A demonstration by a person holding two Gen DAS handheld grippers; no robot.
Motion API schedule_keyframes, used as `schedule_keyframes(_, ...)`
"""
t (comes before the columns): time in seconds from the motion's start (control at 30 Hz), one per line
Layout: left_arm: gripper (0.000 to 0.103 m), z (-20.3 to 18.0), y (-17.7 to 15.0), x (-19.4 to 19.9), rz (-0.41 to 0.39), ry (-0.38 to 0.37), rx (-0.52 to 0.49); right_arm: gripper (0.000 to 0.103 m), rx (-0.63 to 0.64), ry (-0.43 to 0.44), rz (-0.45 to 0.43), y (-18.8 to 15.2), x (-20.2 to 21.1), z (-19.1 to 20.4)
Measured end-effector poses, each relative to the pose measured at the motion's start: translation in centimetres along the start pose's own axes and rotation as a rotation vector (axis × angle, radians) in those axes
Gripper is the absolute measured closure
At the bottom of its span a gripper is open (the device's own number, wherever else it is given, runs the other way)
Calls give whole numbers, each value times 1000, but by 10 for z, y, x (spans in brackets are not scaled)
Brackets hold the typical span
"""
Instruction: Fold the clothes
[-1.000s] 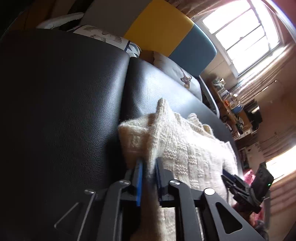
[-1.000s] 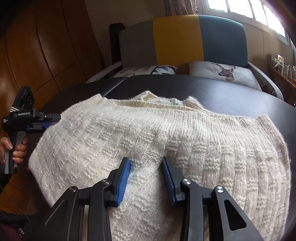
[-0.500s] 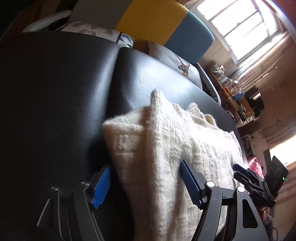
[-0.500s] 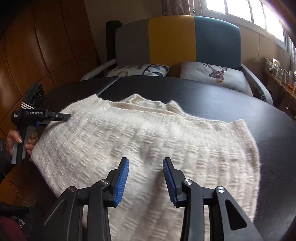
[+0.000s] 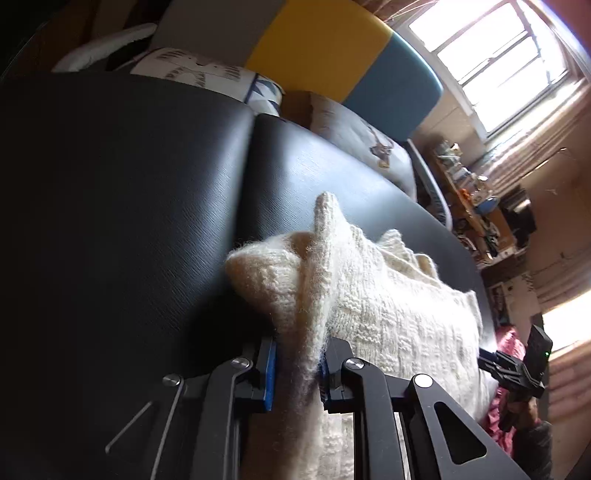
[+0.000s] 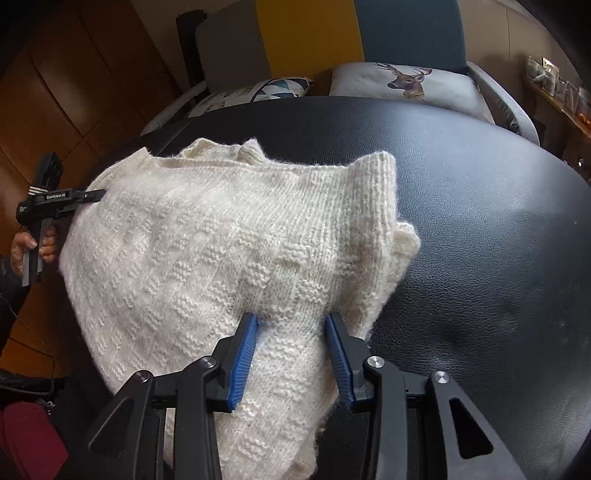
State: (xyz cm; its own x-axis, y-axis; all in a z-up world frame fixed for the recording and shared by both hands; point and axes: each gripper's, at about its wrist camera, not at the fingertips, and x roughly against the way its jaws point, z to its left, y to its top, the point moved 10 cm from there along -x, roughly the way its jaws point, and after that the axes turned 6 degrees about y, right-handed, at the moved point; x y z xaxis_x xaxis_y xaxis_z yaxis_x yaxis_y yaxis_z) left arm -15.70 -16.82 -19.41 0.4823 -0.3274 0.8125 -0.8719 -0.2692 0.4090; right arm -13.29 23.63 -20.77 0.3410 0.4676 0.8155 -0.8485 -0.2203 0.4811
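A cream knitted sweater (image 5: 369,295) (image 6: 203,240) lies partly bunched on a black leather surface (image 5: 129,203) (image 6: 480,221). My left gripper (image 5: 295,343) holds a thick fold at the sweater's left edge; its jaws are closing, with the knit pinched between the blue pads. In the right wrist view that gripper (image 6: 55,199) sits at the sweater's far left corner, with a person's hand (image 6: 33,247) on its handle. My right gripper (image 6: 291,325) is shut on a gathered strip of the sweater's near hem, lifted a little. The right gripper (image 5: 513,365) also appears at the sweater's far end in the left wrist view.
Behind the black surface stands a sofa with a grey, yellow and blue back (image 6: 314,33), a deer cushion (image 6: 406,81) and a patterned cushion (image 6: 258,92). Wooden panels (image 6: 74,92) line the left. A cluttered shelf (image 5: 469,199) runs under the bright window (image 5: 491,62).
The left jaws opened wide around the sweater's edge, then closed on a thicker fold. The right gripper moved left with the hem, and the sweater's right side drew inward and bunched.
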Motion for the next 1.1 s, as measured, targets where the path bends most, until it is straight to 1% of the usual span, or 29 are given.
schedule_keyframes(0.07, 86, -3, 1, 3, 7, 20, -28, 64, -16, -8, -11, -3, 0, -1)
schedule_keyframes(0.1, 86, -6, 0, 5, 11, 17, -36, 64, -26, -9, -18, -5, 0, -2)
schedule_keyframes(0.17, 86, -14, -2, 15, 19, -25, -34, 63, -49, -7, -33, -7, 1, -3)
schedule_keyframes(0.23, 86, -23, -4, 30, 16, -105, -5, 63, -65, -12, -43, -8, 2, -4)
schedule_keyframes(0.33, 86, -42, -3, 57, -6, -260, 67, 63, -87, -28, -47, -6, 2, -3)
schedule_keyframes(0.47, 86, -76, -4, 86, -50, -467, 168, 61, -110, -29, -50, -1, -1, 1)
schedule_keyframes(0.53, 86, -96, -3, 94, -70, -537, 197, 60, -121, -24, -53, 0, -3, 4)
schedule_keyframes(0.6, 86, -116, 1, 99, -86, -584, 215, 60, -136, -21, -58, 1, -5, 8)
schedule_keyframes(0.73, 87, -147, 10, 97, -88, -621, 250, 60, -181, -11, -83, -2, -10, 17)
schedule_keyframes(0.93, 87, -177, 17, 86, -70, -607, 289, 60, -226, 41, -147, -8, -13, 36)
schedule_keyframes(1.1, 87, -215, 12, 69, -33, -606, 276, 60, -237, 88, -195, -14, -12, 48)
